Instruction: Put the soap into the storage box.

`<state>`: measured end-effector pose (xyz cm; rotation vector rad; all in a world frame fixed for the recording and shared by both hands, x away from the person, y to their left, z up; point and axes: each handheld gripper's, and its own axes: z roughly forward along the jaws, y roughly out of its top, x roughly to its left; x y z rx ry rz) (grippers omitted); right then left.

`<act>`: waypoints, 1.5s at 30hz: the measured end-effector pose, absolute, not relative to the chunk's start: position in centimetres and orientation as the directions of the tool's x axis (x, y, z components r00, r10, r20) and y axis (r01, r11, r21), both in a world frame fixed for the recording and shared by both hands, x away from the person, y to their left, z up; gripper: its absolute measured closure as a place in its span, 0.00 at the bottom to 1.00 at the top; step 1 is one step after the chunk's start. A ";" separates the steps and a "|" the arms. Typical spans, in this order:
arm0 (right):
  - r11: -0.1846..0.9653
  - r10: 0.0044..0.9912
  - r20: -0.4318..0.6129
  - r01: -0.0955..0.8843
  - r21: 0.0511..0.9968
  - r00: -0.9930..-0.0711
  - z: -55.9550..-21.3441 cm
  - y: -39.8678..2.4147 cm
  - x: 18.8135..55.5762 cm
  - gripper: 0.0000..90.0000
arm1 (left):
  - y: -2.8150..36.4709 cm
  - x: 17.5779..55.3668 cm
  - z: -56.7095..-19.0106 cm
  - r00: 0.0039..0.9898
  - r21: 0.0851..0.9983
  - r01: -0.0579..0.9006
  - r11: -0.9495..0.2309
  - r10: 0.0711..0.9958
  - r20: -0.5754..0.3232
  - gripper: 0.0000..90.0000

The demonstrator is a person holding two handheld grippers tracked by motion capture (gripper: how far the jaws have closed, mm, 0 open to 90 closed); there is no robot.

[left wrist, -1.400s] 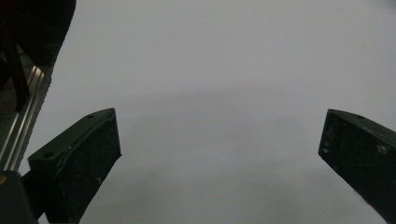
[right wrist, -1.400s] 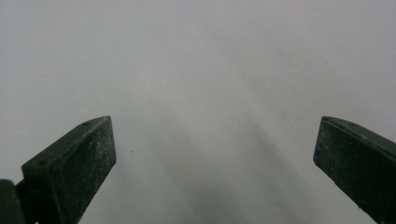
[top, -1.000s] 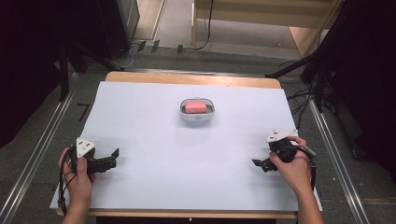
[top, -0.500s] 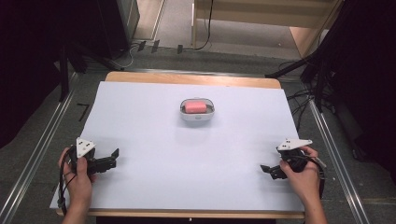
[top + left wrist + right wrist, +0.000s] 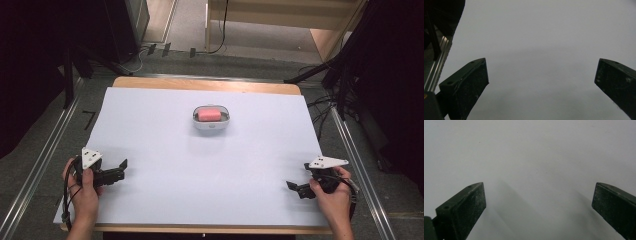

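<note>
Surface (image 5: 165, 200): white sheet over a wooden top, wood showing along the far edge.

Tray (image 5: 211, 124): small, white, rounded corners. Stands near the far edge, about midway between the left and right edges. Well apart from both hand-held grippers.

Pink block (image 5: 209, 114): lies inside the tray, within its rim.

Left hand-held gripper (image 5: 121, 167): at the near left corner of the surface, held in the left hand (image 5: 85, 192). Grey three-cornered plate on top. Jaws spread wide and pointing toward the right edge; nothing between them. In the left gripper view the left hand-held gripper (image 5: 541, 82) shows bare white sheet between its jaws, with a metal rail at the upper left.

Right hand-held gripper (image 5: 295, 189): at the near right corner, held in the right hand (image 5: 334, 197). Grey plate on top. Jaws point toward the left edge, low over the sheet. In the right gripper view the right hand-held gripper (image 5: 539, 202) has its jaws spread wide over bare white sheet, gripping nothing.
</note>
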<state>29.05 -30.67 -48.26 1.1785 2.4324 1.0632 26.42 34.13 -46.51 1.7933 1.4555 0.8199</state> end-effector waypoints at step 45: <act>0.193 0.828 0.153 0.530 0.826 -0.540 -49.0 -33.8 26.2 0.00 | 34.2 26.5 -46.5 0.179 0.814 0.564 -0.141 0.983 0.046 0.00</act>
